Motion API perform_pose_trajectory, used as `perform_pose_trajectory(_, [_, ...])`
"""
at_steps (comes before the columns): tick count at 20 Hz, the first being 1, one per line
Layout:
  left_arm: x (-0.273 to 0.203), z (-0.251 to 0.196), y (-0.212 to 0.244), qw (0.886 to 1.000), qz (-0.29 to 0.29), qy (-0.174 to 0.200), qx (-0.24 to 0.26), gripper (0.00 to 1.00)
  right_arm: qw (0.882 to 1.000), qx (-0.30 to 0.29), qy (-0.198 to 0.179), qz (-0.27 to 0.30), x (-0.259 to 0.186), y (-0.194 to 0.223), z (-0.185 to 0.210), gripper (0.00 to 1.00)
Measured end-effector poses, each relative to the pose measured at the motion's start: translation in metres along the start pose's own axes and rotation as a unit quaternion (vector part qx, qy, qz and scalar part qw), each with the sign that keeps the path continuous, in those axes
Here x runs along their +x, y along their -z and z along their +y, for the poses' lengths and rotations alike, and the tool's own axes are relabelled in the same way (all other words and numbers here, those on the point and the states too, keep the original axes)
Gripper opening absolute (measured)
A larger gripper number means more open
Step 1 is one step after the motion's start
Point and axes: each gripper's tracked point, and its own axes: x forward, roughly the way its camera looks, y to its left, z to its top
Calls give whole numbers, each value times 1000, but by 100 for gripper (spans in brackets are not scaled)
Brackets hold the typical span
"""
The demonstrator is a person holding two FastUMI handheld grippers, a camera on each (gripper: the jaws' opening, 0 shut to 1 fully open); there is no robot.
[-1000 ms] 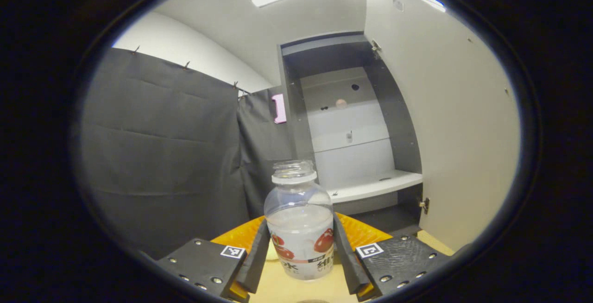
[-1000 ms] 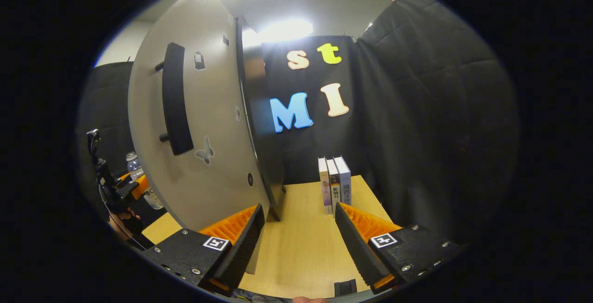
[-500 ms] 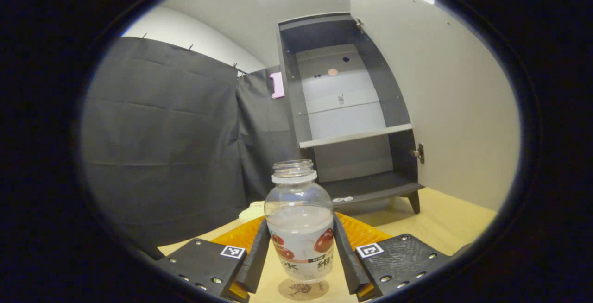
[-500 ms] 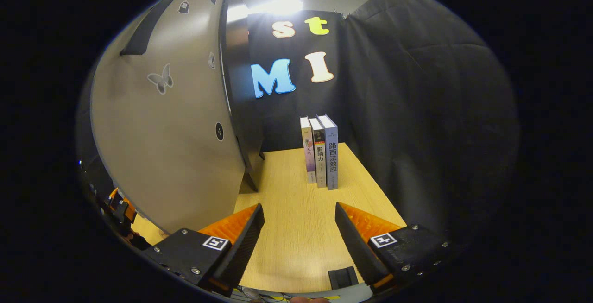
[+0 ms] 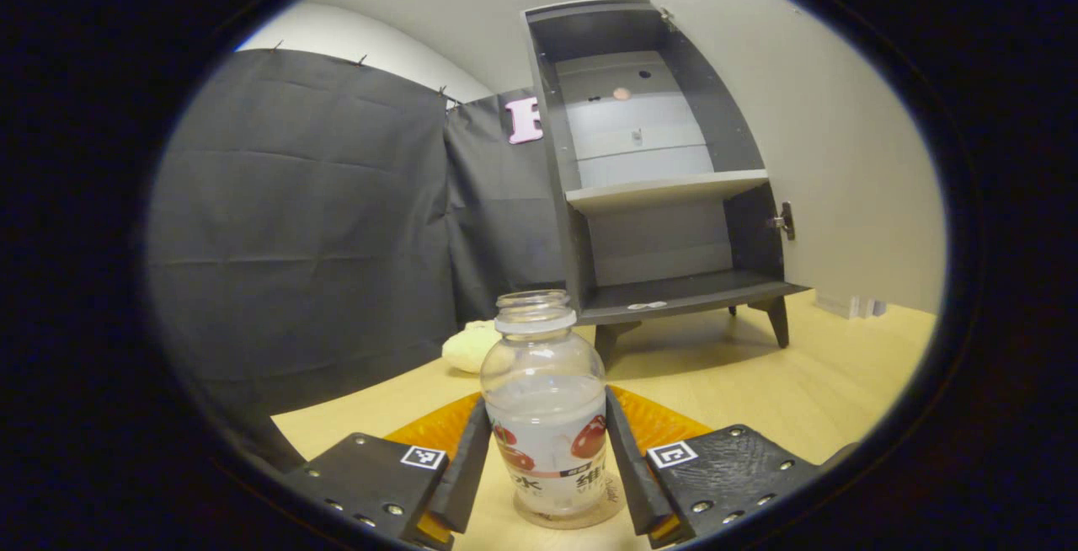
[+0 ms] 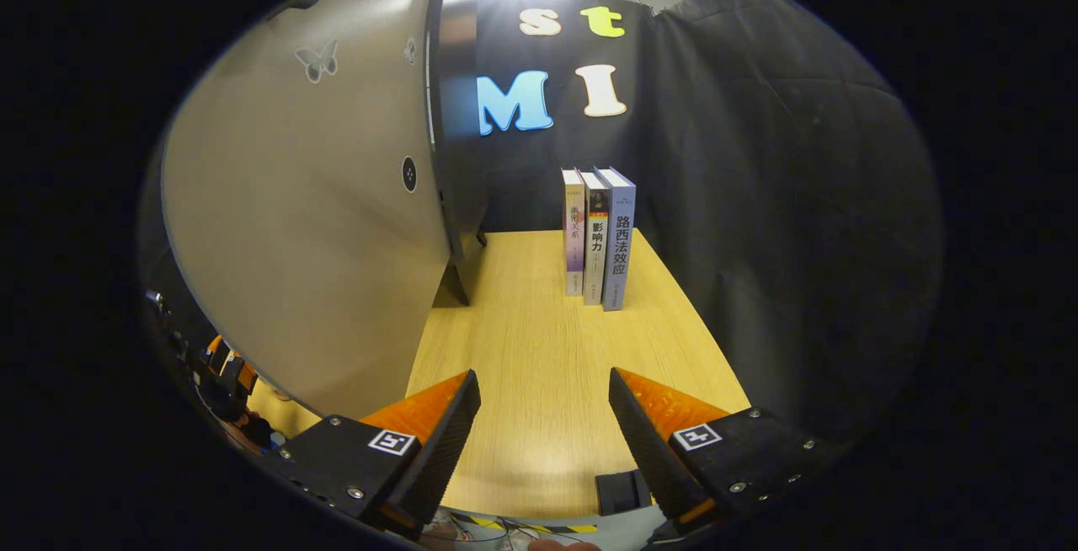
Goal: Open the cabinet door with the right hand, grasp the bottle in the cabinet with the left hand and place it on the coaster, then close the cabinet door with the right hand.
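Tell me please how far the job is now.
Done: the cabinet door stands open, the bottle is out. In hand: the left gripper grips it on the coaster. Left: release, then the open right gripper closes the door.

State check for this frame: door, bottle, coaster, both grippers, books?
cabinet door: swung wide open.
cabinet: shelves bare.
bottle: upright, uncapped, set on the coaster.
coaster: flat on the table, under the bottle.
left gripper: shut on the bottle.
right gripper: open, holding nothing.
books: three, standing upright together.
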Motion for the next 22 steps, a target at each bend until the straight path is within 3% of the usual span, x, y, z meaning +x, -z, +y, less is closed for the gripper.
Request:
perform_pose_trajectory(4, [0,1,7,1000,7,4,-7,71,1000,-13,1,2,3,5,5,95])
perform_pose_trajectory(5, [1,-1,4,1000,-1,6,-10,78,1000,-16,-1,4,4,7,7,95])
perform_pose_trajectory(6, [2,-2,6,1000,1,14,-16,71,1000,-18,-2,7,4,12,9,95])
perform_pose_trajectory(8, [5,-1,11,1000,3,18,-19,78,1000,-16,-6,16,8,18,10,95])
perform_pose_trajectory(9, [6,-4,13,1000,5,20,-22,74,1000,-17,-8,18,8,19,11,95])
perform_pose_trajectory(10, [8,-3,14,999,6,20,-25,84,1000,-18,-10,18,7,20,13,95])
perform_pose_trajectory(11, [7,-1,10,999,3,18,-28,79,1000,-19,-12,16,5,19,14,95])
perform_pose_trajectory(14, [5,0,3,1000,-2,17,-23,84,999,-22,-15,20,3,23,15,95])
perform_pose_trajectory(15, [4,-1,-1,999,-7,20,-27,79,999,-23,-16,22,2,25,16,95])
perform_pose_trajectory(22, [7,-3,-34,999,-26,25,-26,79,1000,-4,-25,15,-2,22,19,95])
